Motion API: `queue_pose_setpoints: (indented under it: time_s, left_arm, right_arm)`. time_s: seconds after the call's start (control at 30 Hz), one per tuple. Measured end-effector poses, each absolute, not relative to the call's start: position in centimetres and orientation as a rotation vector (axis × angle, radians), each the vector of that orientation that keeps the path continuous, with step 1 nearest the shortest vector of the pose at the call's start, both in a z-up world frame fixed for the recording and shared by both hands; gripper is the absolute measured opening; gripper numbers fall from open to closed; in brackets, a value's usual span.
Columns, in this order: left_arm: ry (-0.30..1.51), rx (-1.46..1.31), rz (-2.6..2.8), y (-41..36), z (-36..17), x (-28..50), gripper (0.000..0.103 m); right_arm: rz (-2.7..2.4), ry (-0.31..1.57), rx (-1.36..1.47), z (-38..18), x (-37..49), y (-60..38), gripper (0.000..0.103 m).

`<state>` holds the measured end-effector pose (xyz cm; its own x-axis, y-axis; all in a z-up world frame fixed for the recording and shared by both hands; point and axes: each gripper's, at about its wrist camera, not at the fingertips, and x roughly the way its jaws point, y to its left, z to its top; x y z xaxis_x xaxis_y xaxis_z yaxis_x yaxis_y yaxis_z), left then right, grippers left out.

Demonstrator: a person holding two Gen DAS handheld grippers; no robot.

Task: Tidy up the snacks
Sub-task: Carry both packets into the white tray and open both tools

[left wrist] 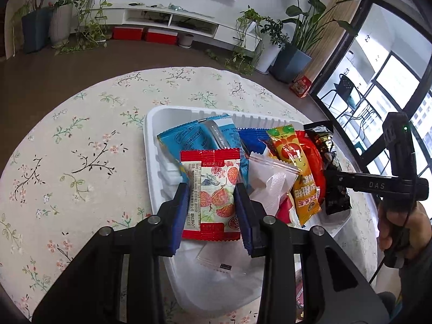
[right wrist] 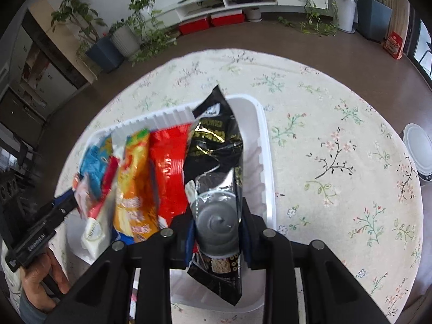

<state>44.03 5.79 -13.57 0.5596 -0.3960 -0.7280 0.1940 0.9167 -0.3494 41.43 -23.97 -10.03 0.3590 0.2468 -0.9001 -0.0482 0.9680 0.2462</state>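
Note:
A white tray (left wrist: 151, 145) on the flowered tablecloth holds several snack packets: a light blue one (left wrist: 189, 135), an orange one (left wrist: 299, 167), a red one (right wrist: 170, 167) and a clear bag (left wrist: 270, 181). My left gripper (left wrist: 212, 197) is shut on a red-and-white packet (left wrist: 213, 197), held over the tray's near left part. My right gripper (right wrist: 217, 224) is shut on a black packet (right wrist: 216, 162), held over the tray's right side (right wrist: 266, 148). The right gripper also shows in the left wrist view (left wrist: 332, 175), on the black packet (left wrist: 326, 145).
The round table (left wrist: 67, 148) has a floral cloth. A white round dish (right wrist: 418, 145) sits near its right edge. A small clear wrapper (left wrist: 218, 259) lies in the tray under my left gripper. Potted plants (left wrist: 291, 54) and a TV cabinet stand beyond.

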Motion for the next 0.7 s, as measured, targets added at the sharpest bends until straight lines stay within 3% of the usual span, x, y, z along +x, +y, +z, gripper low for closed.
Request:
queue_pose_setpoints:
  time_s: [0.2, 0.3, 0.37, 0.7]
  left_arm:
    - [0.921, -0.224, -0.351, 5.7, -13.3, 44.2, 0.033]
    - [0.921, -0.224, -0.349, 5.8, -13.2, 44.1, 0.034]
    - [0.915, -0.225, -0.345, 5.8, -13.1, 43.8, 0.045]
    - [0.886, -0.235, -0.349, 6.0, -12.7, 43.5, 0.048]
  right_arm:
    - [0.173, 1.180, 0.125, -10.1, 41.2, -23.6, 0.032]
    - [0.165, 1.174, 0.087, -9.9, 41.0, -23.2, 0.039]
    - [0.170, 1.174, 0.100, -9.7, 40.9, -23.2, 0.042]
    - [0.157, 1.144, 0.117, -8.2, 39.7, -23.7, 0.050]
